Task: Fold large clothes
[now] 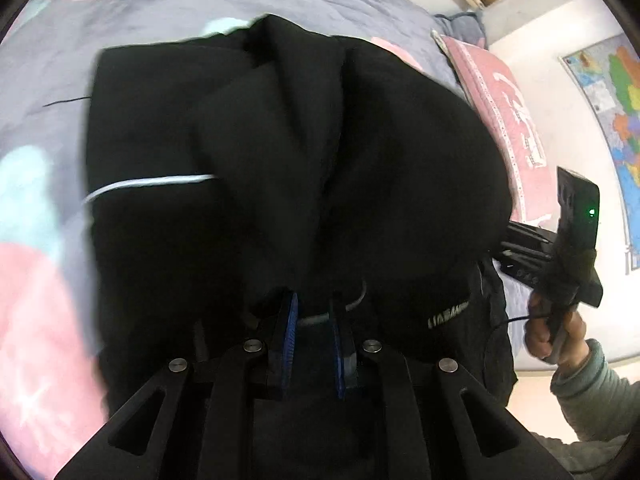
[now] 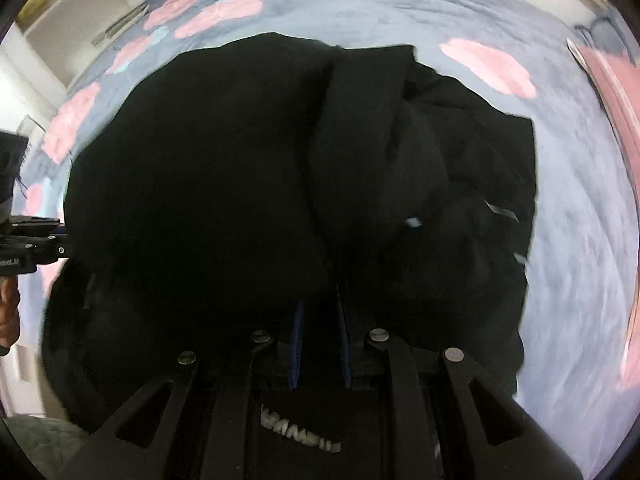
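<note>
A large black garment (image 1: pixel 280 152) with thin white piping lies bunched on the bed, its near edge lifted; it fills the right wrist view too (image 2: pixel 260 168). My left gripper (image 1: pixel 314 312) is shut on the garment's near edge, blue pads pinching cloth. My right gripper (image 2: pixel 320 312) is shut on the same edge further along. The right gripper's body and the hand holding it show at the right of the left wrist view (image 1: pixel 560 264). The left gripper's body shows at the left edge of the right wrist view (image 2: pixel 28 244).
The bed cover (image 1: pixel 48 92) is grey with pink and pale blue blotches. A pink pillow (image 1: pixel 504 112) leans at the bed's right end. A wall map (image 1: pixel 616 120) hangs beyond it. White shelves (image 2: pixel 80 12) stand at the far left.
</note>
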